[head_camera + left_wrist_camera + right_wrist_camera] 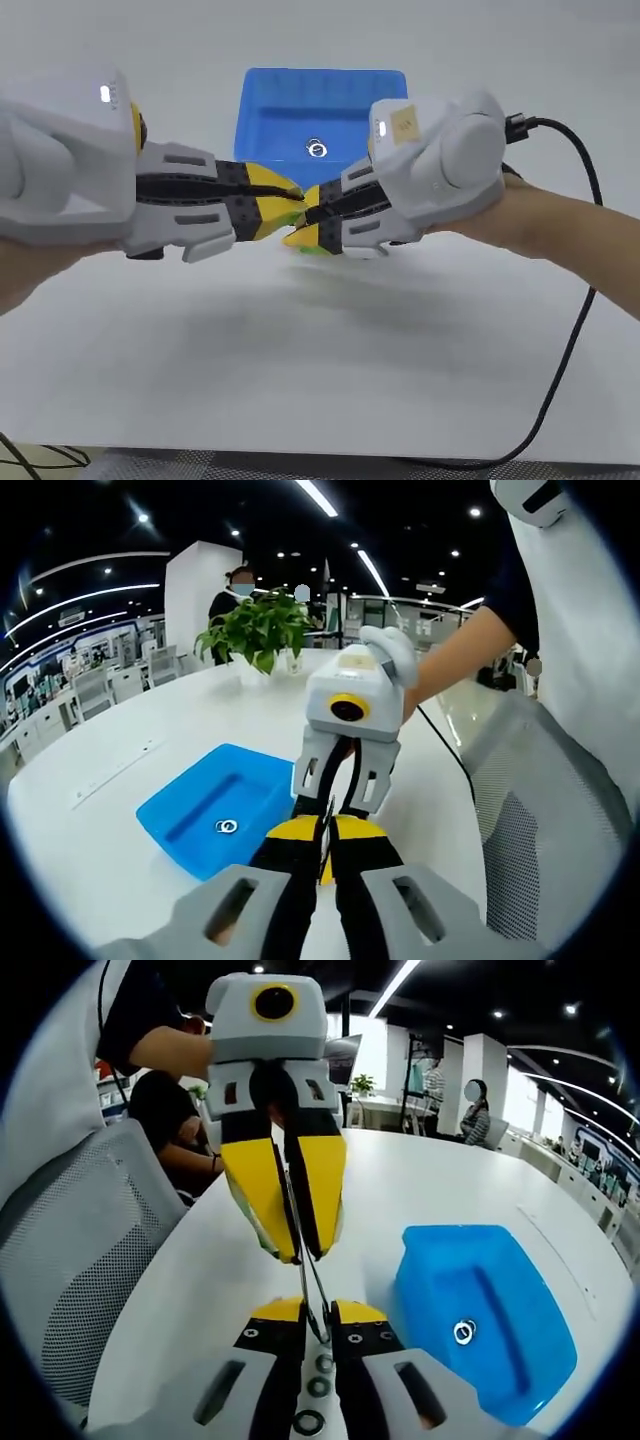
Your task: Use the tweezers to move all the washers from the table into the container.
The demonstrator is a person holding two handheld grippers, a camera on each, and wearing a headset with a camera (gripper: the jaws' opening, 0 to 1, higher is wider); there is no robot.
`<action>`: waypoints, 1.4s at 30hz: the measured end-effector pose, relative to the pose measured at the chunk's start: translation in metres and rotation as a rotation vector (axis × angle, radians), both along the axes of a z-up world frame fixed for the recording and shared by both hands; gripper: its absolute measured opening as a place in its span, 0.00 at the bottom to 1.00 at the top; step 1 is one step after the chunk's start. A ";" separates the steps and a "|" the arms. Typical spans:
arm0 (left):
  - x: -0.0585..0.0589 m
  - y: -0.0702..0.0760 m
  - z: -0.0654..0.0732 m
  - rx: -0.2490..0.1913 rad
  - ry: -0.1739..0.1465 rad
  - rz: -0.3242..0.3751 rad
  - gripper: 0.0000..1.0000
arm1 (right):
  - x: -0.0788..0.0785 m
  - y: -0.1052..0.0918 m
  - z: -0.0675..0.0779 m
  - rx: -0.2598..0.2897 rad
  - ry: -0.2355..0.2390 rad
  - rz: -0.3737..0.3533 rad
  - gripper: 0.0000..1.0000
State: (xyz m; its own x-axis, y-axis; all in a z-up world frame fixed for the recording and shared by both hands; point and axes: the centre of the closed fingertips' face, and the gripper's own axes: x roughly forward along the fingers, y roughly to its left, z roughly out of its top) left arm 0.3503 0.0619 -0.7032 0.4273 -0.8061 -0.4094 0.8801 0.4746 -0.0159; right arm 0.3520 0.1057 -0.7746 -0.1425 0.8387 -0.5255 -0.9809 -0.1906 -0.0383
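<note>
Above the white table (330, 350) my two grippers meet tip to tip. The left gripper (295, 198) comes in from the left, the right gripper (305, 228) from the right. Thin metal tweezers (310, 1290) run between them, one end in the left gripper's yellow jaws (295, 1245), the other in my right gripper (312, 1320); both look shut on them. Just behind stands the blue container (240, 120) with one washer (317, 150) lying in it. Three rings (318, 1387) show in the gap behind the right gripper's tips. From the left gripper (325, 845), the right gripper (350, 730) faces me.
A black cable (570, 350) trails from the right gripper over the table's near right edge. A potted plant (260, 630) stands at the far end of the table, with a person (240, 590) behind it. A mesh chair (70, 1260) stands beside the table.
</note>
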 end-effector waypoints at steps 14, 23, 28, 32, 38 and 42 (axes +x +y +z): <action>-0.003 0.003 0.003 -0.027 -0.009 0.029 0.22 | 0.003 -0.004 0.003 0.019 0.004 -0.054 0.09; -0.005 0.011 0.008 -0.035 -0.017 0.060 0.22 | 0.000 0.000 0.012 0.029 -0.015 -0.051 0.09; -0.009 0.015 0.012 -0.046 -0.013 0.069 0.23 | -0.002 0.004 0.018 0.024 -0.044 -0.041 0.09; -0.008 0.024 0.013 -0.008 -0.046 0.105 0.27 | -0.004 0.006 0.027 0.025 -0.060 -0.038 0.09; -0.010 0.036 0.017 -0.004 -0.063 0.146 0.33 | -0.002 0.008 0.046 0.042 -0.079 -0.045 0.09; -0.013 0.044 0.020 -0.019 -0.067 0.164 0.40 | 0.003 0.008 0.061 0.061 -0.097 -0.055 0.09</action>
State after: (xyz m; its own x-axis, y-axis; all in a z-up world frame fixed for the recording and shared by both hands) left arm 0.3371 0.1056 -0.6836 0.5794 -0.7306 -0.3612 0.7904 0.6119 0.0301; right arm 0.3546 0.1140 -0.7139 -0.0463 0.8749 -0.4821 -0.9810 -0.1308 -0.1432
